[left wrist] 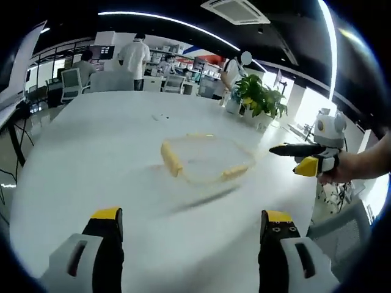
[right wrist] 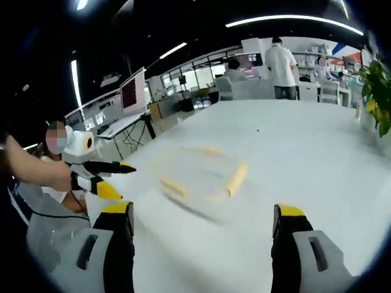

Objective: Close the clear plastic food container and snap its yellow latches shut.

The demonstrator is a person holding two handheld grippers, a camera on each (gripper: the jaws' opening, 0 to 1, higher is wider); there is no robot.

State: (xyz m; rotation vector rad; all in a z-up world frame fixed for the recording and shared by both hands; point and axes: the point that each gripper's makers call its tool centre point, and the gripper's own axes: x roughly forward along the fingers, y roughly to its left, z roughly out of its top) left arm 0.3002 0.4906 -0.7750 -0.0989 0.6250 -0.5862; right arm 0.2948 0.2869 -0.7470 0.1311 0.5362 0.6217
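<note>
While both grippers hang above the white table (left wrist: 91, 159), the clear food container (left wrist: 204, 160) sits mid-table, blurred, yellow latches (left wrist: 171, 159) on its sides; whether the lid is seated, cannot tell. Left gripper (left wrist: 192, 226) jaws spread wide apart, nothing between them, well short of the container. Right gripper (right wrist: 204, 220) jaws likewise parted and empty, container (right wrist: 198, 174) ahead of them. Right gripper also enters left gripper view from the right (left wrist: 302, 157), held by a hand (left wrist: 342, 171), near the container's edge. Potted plant (left wrist: 259, 97) at far table edge, people standing beyond
</note>
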